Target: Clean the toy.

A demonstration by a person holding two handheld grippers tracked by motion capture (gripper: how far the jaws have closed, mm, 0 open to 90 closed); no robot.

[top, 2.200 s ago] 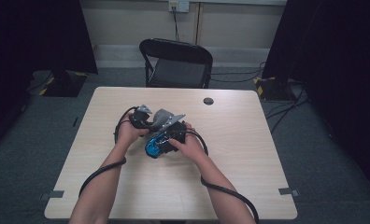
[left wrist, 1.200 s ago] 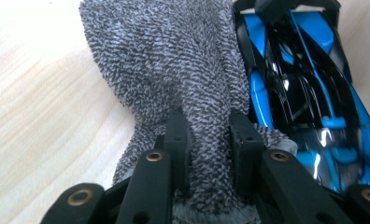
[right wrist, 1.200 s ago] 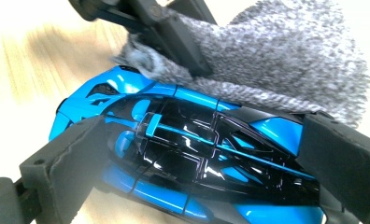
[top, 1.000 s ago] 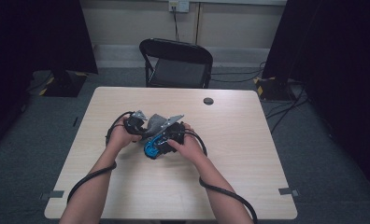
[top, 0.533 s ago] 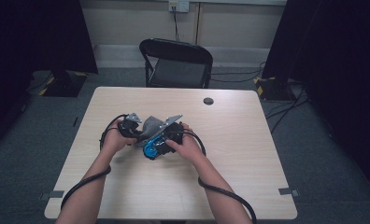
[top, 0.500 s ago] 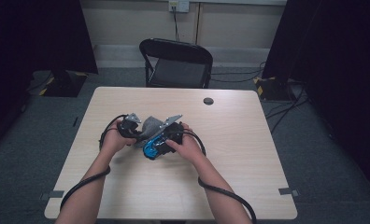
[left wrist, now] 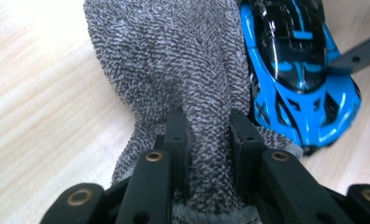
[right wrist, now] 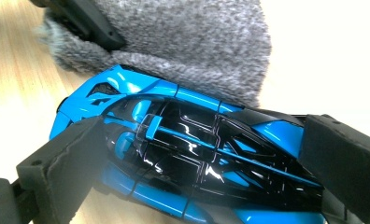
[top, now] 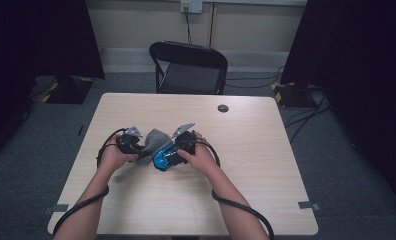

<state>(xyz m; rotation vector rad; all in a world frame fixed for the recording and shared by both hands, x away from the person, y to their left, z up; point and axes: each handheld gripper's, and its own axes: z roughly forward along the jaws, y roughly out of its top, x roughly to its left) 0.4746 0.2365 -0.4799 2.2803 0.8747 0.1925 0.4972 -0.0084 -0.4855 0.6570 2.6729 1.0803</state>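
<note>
The bench [top: 266,165] is evenly lit from above, the room beyond dim. Close views are bright; glare whitens wood, highlights gloss the blue toy car [right wrist: 192,154], near jaws blur.

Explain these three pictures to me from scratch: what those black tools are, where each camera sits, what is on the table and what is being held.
No robot arm here: a person sits at a wooden table and holds a hand tool in each hand, each with two black jaws and a trailing cable. The wide picture comes from a fixed camera above, looking down; the forearms enter from the bottom. The other two come from small cameras riding on the tools, looking along their jaws.

The left gripper is pinched shut on a grey fuzzy cloth, which bunches up between its jaws. The right gripper has its jaws at the two ends of a blue and black toy car, seemingly gripping it. Cloth and car lie side by side, touching. A small dark round thing sits farther back, and a black folding chair stands behind the table.
</note>
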